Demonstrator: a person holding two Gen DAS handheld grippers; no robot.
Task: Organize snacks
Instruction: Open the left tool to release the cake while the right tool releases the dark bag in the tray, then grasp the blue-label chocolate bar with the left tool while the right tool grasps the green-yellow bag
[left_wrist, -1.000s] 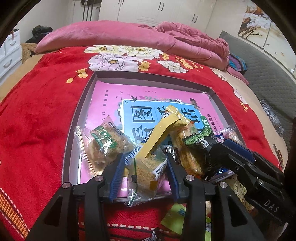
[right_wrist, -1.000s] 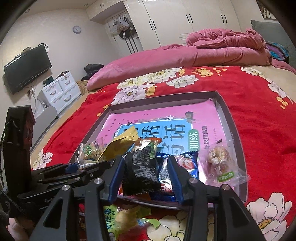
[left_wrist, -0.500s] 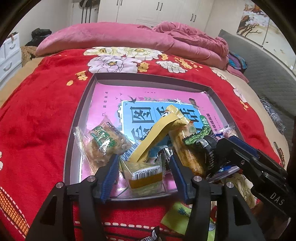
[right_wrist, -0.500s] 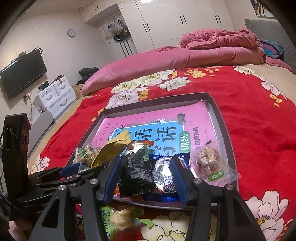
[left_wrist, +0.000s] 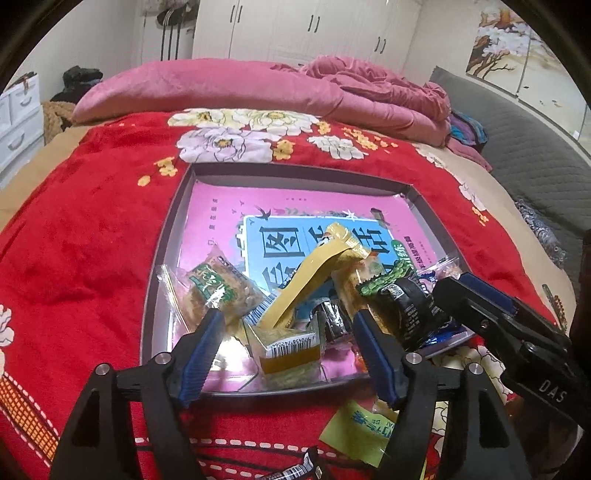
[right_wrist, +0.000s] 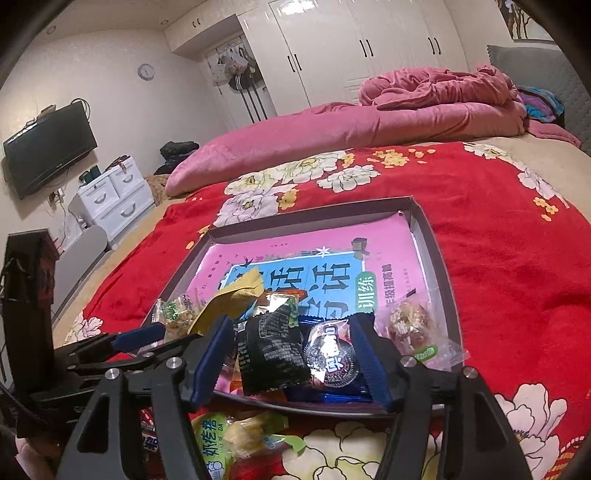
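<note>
A grey tray (left_wrist: 162, 258) with a pink book inside lies on the red bed. Several snack packs are piled at its near edge. My left gripper (left_wrist: 286, 328) is open over the near rim, with a clear yellow-banded packet (left_wrist: 290, 356) lying loose between its fingers. A long yellow packet (left_wrist: 314, 275) and a green-labelled cake (left_wrist: 218, 291) lie behind. My right gripper (right_wrist: 293, 332) is open around a black packet (right_wrist: 269, 350) and a blue cookie packet (right_wrist: 332, 360), both resting in the tray (right_wrist: 436, 254).
A yellow-green snack pack (right_wrist: 221, 439) lies on the blanket in front of the tray, also in the left wrist view (left_wrist: 360, 432). A clear-wrapped pastry (right_wrist: 413, 328) sits at the tray's right. Pink quilts (left_wrist: 258, 88) lie at the far end of the bed.
The left gripper let go of the yellow-banded packet, which now lies in the tray, and both grippers have drawn back slightly. The right gripper opened off the black and blue packets.
</note>
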